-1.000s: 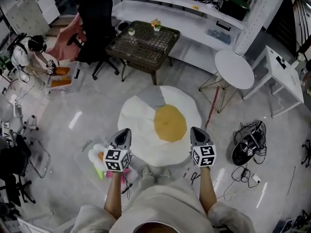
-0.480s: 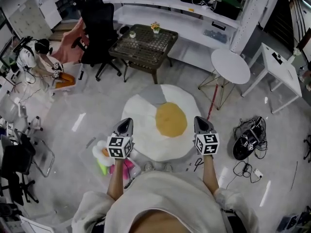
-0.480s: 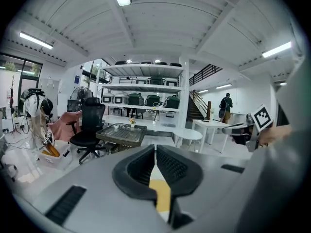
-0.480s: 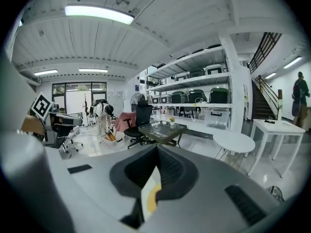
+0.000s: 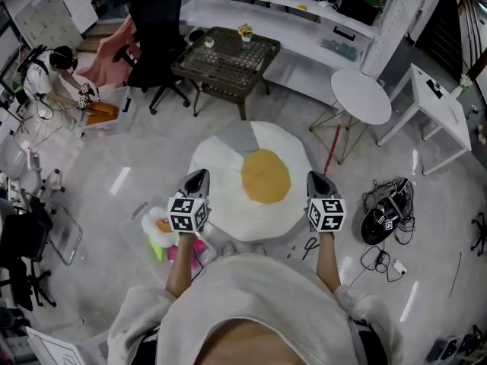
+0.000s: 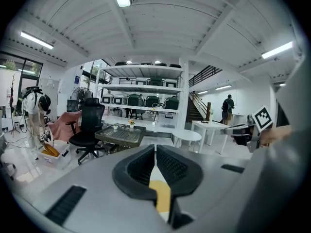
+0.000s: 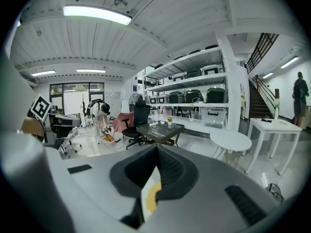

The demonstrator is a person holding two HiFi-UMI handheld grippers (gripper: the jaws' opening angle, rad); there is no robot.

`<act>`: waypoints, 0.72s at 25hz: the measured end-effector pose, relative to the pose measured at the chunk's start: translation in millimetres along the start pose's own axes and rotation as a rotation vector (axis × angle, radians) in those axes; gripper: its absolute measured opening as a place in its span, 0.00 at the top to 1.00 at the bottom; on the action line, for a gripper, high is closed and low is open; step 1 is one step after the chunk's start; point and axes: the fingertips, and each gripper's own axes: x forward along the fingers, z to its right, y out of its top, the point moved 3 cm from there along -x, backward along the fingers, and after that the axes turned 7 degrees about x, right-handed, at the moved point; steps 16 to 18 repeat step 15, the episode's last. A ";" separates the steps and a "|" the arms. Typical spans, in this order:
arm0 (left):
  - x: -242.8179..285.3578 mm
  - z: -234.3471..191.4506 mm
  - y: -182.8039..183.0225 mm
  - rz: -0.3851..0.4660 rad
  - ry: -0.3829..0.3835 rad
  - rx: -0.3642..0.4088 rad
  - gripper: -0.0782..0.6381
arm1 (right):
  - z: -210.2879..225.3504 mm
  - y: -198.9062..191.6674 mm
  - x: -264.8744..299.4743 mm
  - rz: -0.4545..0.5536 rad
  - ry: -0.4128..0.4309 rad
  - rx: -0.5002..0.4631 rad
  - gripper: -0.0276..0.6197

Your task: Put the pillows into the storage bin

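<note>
Standing over the open floor, we hold both tools out ahead of us, side by side and well apart. The left gripper (image 5: 198, 178) has its jaws pressed together with nothing between them. In its own view the two dark pads meet in a thin line, and only floor shows past them. The right gripper (image 5: 317, 178) is the same, jaws together and empty.

The storage bin (image 5: 204, 258), a clear box, sits on the floor at our near left, just under the left gripper as seen from the head. Soft pieces already lie in it: a white pillow (image 5: 160, 225) with an orange centre, a green piece (image 5: 157, 250) and a pink piece (image 5: 187, 249). Straight ahead, between the two grippers, a big fried-egg shape (image 5: 259, 175) lies flat on the floor. We cannot tell whether it is a rug or a flat cushion.

We see no other loose pillow on the floor near us, so we judge that the loading is done or nearly done, with the hands in a resting pose.

If the egg shape counts as a pillow, the next move calls for opening both jaws, stooping and pinching its near rim on the left and on the right. It looks much wider than the bin, so we would have to fold or bunch it before carrying it to the near left.
</note>
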 end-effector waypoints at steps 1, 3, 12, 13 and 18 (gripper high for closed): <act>-0.4 0.7 -0.7 -0.001 -0.001 -0.001 0.86 | -0.3 -0.8 -0.7 -0.003 0.000 -0.002 0.96; 0.5 2.4 -1.8 -0.005 -0.003 -0.002 0.86 | 0.7 -1.3 -0.4 -0.006 -0.001 -0.004 0.96; 7.1 -5.0 -0.5 -0.005 -0.004 -0.003 0.86 | -3.3 -0.2 10.4 -0.011 0.002 -0.006 0.96; 8.6 -5.1 0.0 -0.004 -0.003 -0.003 0.86 | -2.4 0.3 11.4 -0.010 0.003 -0.006 0.96; 11.8 -5.1 1.2 -0.001 -0.001 -0.002 0.86 | -0.2 1.4 13.3 -0.008 0.003 -0.007 0.96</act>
